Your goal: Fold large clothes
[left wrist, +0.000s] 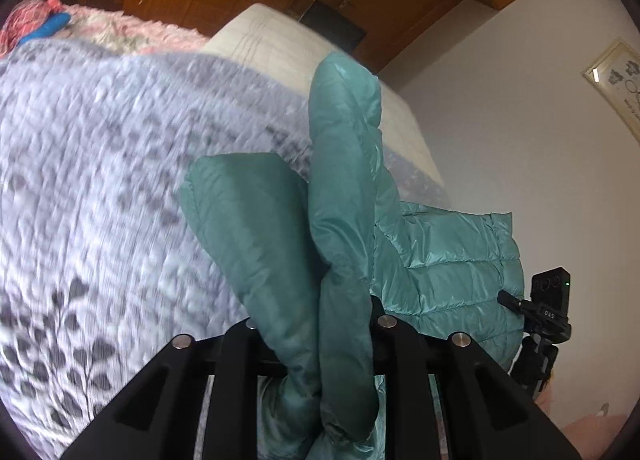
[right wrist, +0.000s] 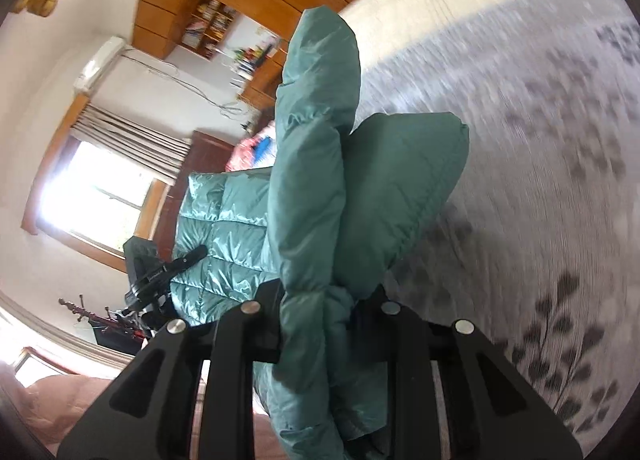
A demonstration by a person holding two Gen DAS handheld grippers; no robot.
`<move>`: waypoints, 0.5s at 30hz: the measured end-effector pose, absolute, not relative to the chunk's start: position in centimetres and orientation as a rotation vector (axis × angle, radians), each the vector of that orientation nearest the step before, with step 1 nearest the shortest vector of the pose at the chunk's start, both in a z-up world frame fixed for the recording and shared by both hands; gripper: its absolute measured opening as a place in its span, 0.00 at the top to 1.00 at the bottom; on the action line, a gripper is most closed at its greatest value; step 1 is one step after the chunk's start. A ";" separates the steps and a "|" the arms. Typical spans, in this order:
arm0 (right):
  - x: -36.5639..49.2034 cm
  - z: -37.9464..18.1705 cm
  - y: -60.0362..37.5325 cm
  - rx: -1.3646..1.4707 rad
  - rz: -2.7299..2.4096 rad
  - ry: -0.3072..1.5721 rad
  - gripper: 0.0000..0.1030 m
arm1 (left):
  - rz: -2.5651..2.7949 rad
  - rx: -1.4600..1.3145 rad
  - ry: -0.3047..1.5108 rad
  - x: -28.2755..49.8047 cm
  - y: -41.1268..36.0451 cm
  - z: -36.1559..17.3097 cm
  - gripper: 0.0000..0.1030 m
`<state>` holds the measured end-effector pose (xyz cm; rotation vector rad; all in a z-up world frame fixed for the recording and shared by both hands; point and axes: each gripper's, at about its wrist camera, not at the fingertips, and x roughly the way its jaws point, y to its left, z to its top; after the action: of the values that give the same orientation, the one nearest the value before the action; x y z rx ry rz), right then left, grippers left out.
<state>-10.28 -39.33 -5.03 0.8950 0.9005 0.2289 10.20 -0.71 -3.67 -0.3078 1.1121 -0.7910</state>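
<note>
Left wrist view: left hand-held gripper point(left wrist: 320, 324) is clamped narrow on a bunched fold of the teal quilted puffer jacket point(left wrist: 344, 187), which rises ahead of the jaws, clear of the bed. Right wrist view: right hand-held gripper point(right wrist: 320, 312) pinches the same jacket point(right wrist: 316, 163) the same way. Quilted panels stretch sideways between the two. Beyond and below lies the grey leaf-print bedspread point(left wrist: 100, 179), blurred.

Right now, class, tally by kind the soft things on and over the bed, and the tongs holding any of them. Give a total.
Teal puffer jacket: 1
Grey leaf-print bedspread: 1
Pink floral quilt: 1
Tongs shut on the jacket: 2, left tongs and right tongs
Total: 5
</note>
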 end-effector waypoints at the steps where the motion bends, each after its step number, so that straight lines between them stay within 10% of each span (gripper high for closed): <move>1: -10.6 -6.1 -39.2 0.912 0.222 0.919 0.78 | -0.778 -0.300 1.126 9.6 -0.6 -4.6 0.80; 15: -11.8 -17.0 -39.9 1.065 0.087 1.053 0.69 | -0.633 -0.202 1.225 9.0 0.6 -14.0 0.56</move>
<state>-11.81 -39.87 -16.98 1.0651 1.0530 0.0874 9.00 0.61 -13.95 -0.2019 1.2247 -0.6327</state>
